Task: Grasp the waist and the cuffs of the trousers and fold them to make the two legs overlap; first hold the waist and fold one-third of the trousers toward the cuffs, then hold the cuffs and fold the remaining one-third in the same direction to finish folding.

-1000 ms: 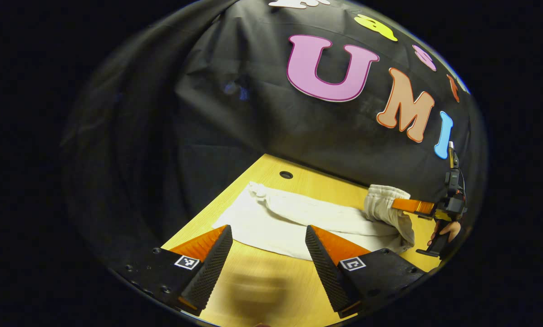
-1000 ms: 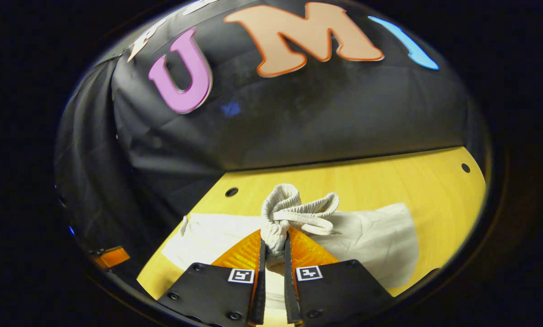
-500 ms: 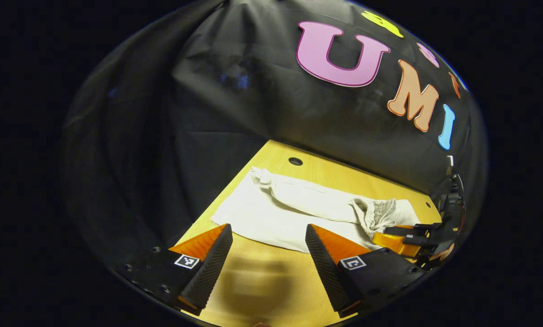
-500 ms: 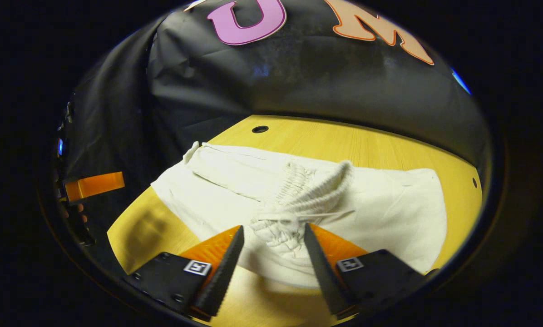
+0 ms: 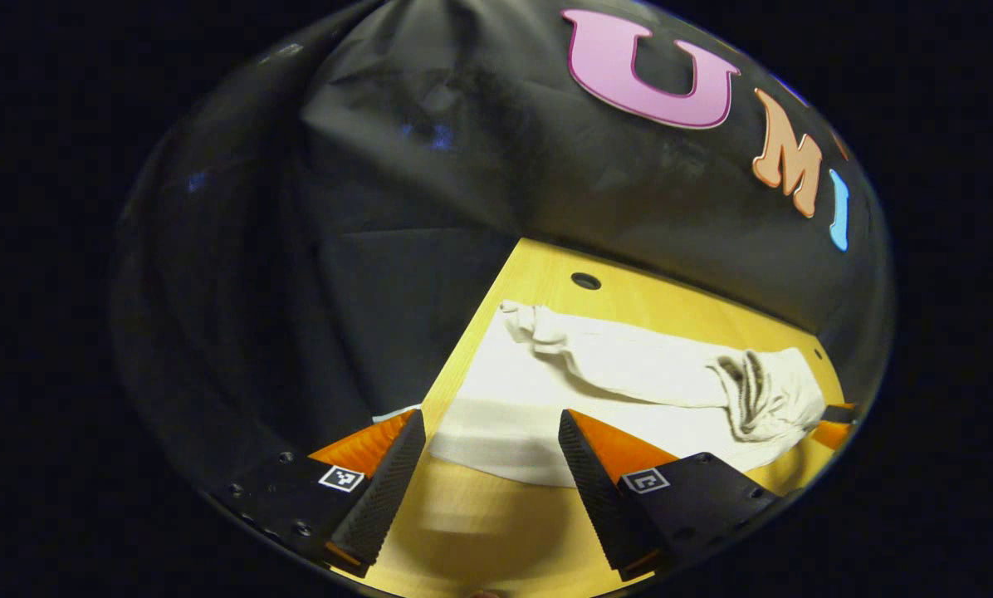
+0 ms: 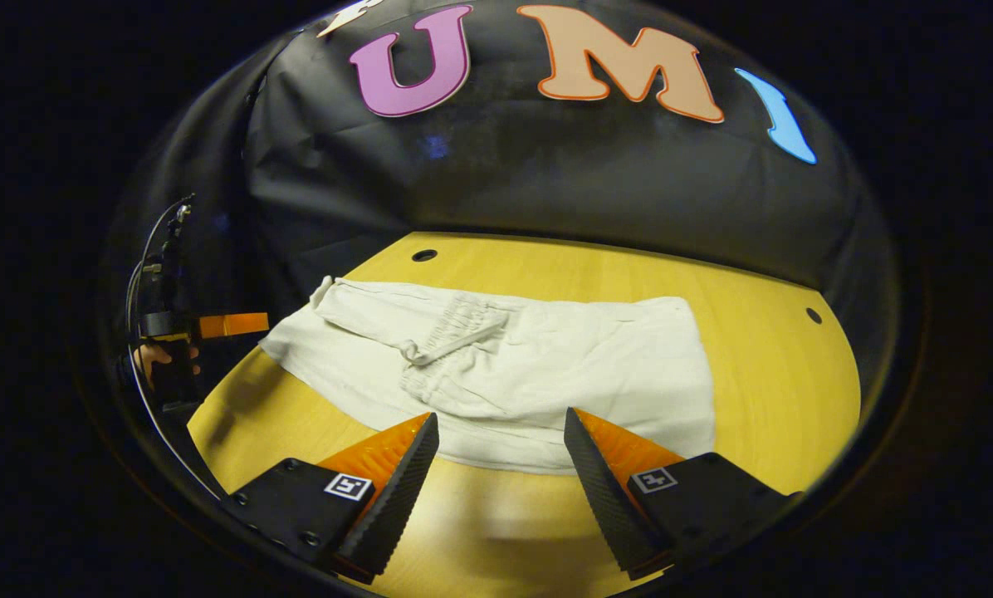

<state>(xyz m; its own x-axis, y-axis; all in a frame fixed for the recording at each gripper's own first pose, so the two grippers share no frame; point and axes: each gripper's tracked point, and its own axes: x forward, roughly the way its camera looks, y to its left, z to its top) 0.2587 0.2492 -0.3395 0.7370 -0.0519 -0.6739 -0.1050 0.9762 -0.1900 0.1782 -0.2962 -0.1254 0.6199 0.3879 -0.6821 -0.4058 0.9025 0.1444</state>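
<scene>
White trousers (image 6: 538, 374) lie across the yellow table (image 6: 762, 390), legs overlapped. The ribbed waist (image 6: 455, 328) is folded over onto the middle of the legs, and the cuffs (image 6: 326, 291) reach toward the table's left end. In the left gripper view the trousers (image 5: 621, 390) show the cuffs (image 5: 525, 320) far left and the bunched waist (image 5: 754, 394) at right. My right gripper (image 6: 496, 477) hangs open just in front of the trousers' near edge, holding nothing. My left gripper (image 5: 490, 475) is open too, above the near left corner of the cloth. It also appears far off as the left gripper (image 6: 214, 325) with a hand.
Round holes sit in the tabletop near the far left (image 6: 423, 255) and far right (image 6: 813, 316). The table's left edge (image 5: 463, 349) drops off beside the cuffs. Bare wood stretches to the right of the trousers.
My right gripper carried the waist over the legs, opened, let it go and drew back toward me. My left gripper shifted left toward the cuff end, staying open.
</scene>
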